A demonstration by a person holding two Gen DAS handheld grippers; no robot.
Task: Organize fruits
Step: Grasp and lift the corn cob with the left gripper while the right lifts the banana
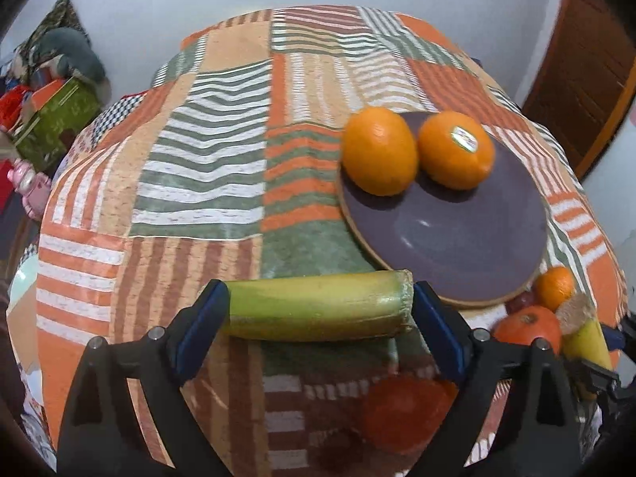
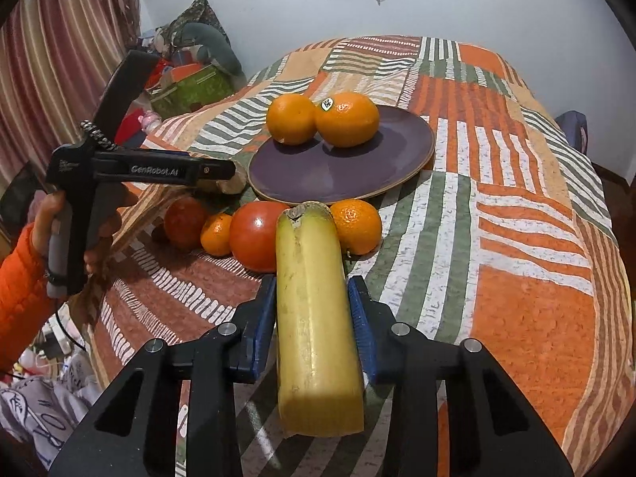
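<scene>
My left gripper (image 1: 320, 310) is shut on a green-yellow cane piece (image 1: 318, 305), held crosswise above the cloth, just short of the purple plate (image 1: 469, 238). Two oranges (image 1: 379, 150) (image 1: 456, 150) sit on the plate's far side. My right gripper (image 2: 314, 306) is shut on a yellow cane piece (image 2: 316, 310) that points toward the plate (image 2: 342, 167). Below the plate's near rim lie a tomato (image 2: 254, 234), two mandarins (image 2: 355, 225) (image 2: 216, 234) and a dark red fruit (image 2: 185, 222). The left gripper also shows in the right wrist view (image 2: 228, 177).
The patterned tablecloth (image 2: 516, 238) covers the whole table. A green box (image 1: 55, 119) and toys sit beyond the table's left edge. A wooden door (image 1: 588, 71) stands at the right. A striped curtain (image 2: 59, 59) hangs at the left.
</scene>
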